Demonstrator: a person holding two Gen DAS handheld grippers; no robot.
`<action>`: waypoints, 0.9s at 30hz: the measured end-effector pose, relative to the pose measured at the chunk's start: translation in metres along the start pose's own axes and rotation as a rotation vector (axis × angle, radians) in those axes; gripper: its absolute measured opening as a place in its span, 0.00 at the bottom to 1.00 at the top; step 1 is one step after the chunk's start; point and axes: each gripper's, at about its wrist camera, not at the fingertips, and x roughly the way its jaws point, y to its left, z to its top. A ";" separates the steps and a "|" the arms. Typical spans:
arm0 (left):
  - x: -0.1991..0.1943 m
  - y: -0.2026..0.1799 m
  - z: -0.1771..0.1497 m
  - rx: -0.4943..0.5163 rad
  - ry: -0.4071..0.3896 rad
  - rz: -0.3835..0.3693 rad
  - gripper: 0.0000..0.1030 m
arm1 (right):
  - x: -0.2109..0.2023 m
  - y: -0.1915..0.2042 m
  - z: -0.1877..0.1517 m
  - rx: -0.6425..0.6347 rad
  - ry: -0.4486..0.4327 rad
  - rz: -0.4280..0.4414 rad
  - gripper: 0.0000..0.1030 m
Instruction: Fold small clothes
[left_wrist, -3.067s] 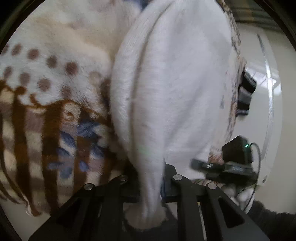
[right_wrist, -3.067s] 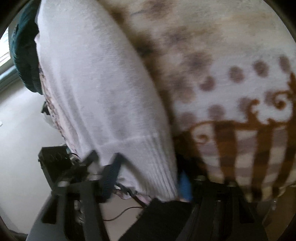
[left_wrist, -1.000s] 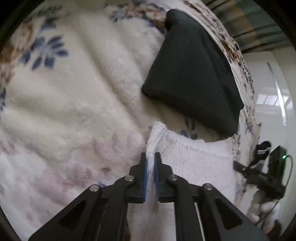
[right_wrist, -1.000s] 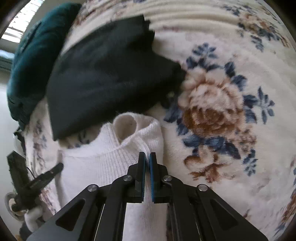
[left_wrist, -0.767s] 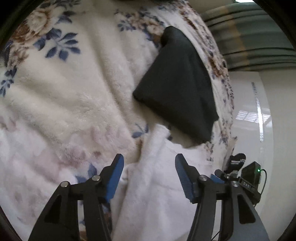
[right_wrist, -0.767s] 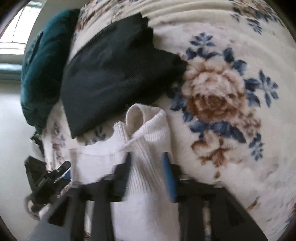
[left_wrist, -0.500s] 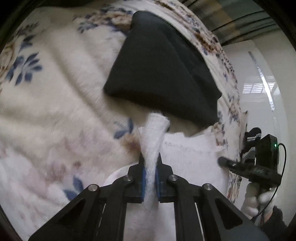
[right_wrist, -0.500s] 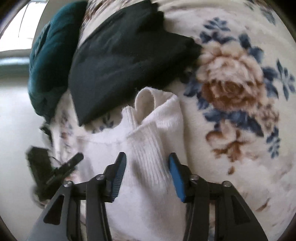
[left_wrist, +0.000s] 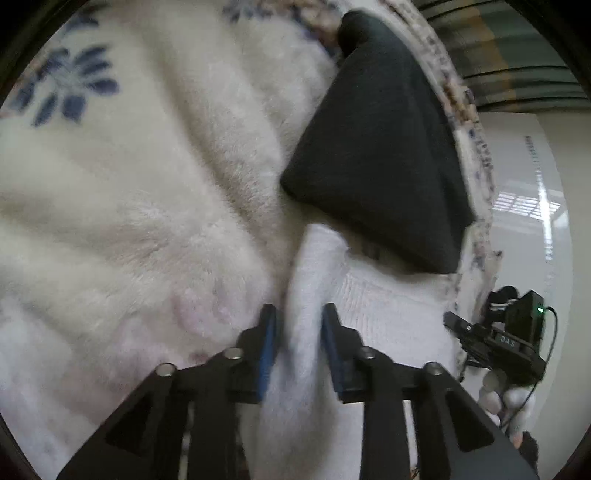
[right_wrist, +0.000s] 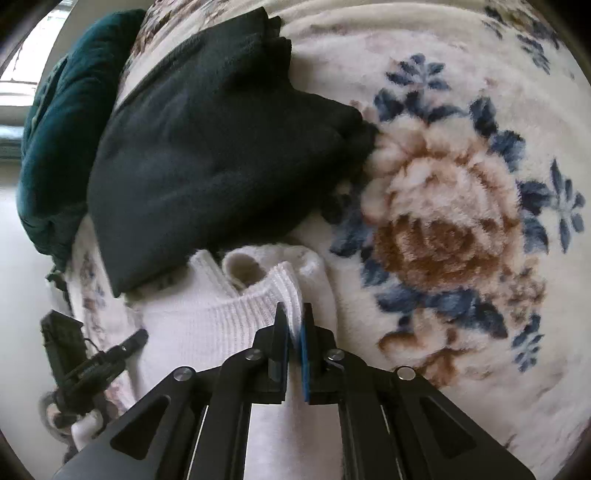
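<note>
In the left wrist view, your left claw (left_wrist: 298, 325) had just been opening: its blue pads (left_wrist: 266, 339) stood narrowly apart on either side of a raised fold of the white sweater (left_wrist: 388, 306), no longer pinching it. The sweater lay low in the frame on the floral blanket (left_wrist: 129, 221), its far edge touching the black garment (left_wrist: 380, 155) at upper right. Your right hand's device (left_wrist: 506, 339) showed at the right edge.

In the right wrist view, your right claw (right_wrist: 294, 325) was clamped on the ribbed edge of the sweater (right_wrist: 207, 325) at lower centre. Judging by the flat doubled body, you had laid one fold; the collar and that raised ridge looked unfinished. The black garment (right_wrist: 221, 155) crowded the sweater's top edge, with a teal cloth (right_wrist: 55, 122) beyond it at upper left, leaving little room that way.
</note>
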 end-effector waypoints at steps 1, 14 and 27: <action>-0.010 -0.001 -0.006 0.007 -0.008 -0.011 0.26 | -0.003 0.001 0.000 0.010 0.006 0.023 0.15; -0.031 0.011 -0.102 -0.009 -0.042 -0.040 0.08 | -0.019 -0.014 -0.117 -0.018 0.151 0.207 0.47; -0.049 0.017 -0.102 -0.039 -0.040 -0.072 0.27 | -0.024 -0.028 -0.111 0.022 0.093 0.106 0.13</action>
